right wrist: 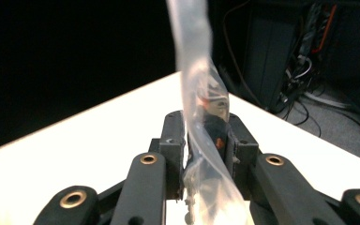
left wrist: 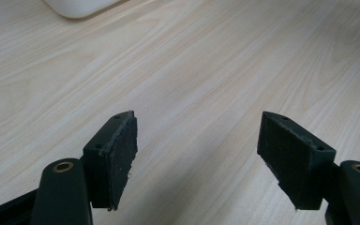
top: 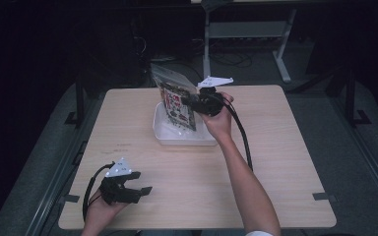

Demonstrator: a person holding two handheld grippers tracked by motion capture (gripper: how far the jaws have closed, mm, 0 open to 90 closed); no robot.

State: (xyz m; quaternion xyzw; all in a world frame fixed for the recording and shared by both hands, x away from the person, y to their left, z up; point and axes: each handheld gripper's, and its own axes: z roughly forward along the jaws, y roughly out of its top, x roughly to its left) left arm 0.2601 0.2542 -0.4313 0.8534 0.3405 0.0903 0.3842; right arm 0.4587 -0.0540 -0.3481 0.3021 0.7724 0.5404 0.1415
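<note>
Two grippers are at work over the light wooden table (top: 275, 162), well apart from each other. Our right gripper (top: 189, 101) is out over the middle of the table, above a shallow white tray (top: 187, 138), with its grey three-cornered plate (top: 215, 80) uppermost. Its jaws are clamped on the edge of a clear plastic bag (top: 177, 101), which we hold upright so that its lower end sits in the tray and its clear top rises past the table's far edge in the high view. Inside the bag we can see flat printed contents in red, black and white; we cannot make out what they are. In the right gripper view the jaws press close together from both sides on the bag's crumpled clear film (right wrist: 206, 140), which twists upward between them, with something dark and a spot of orange showing through it.

Our left gripper (top: 140, 183) rests low at the near left corner of the table, its cable (top: 89, 189) looping back toward the hand (top: 101, 209). Its jaws stand wide apart and hold nothing; in the left gripper view bare wood grain lies between the two black pads (left wrist: 122, 154), and a rounded corner of the white tray shows at the top left edge.
</note>
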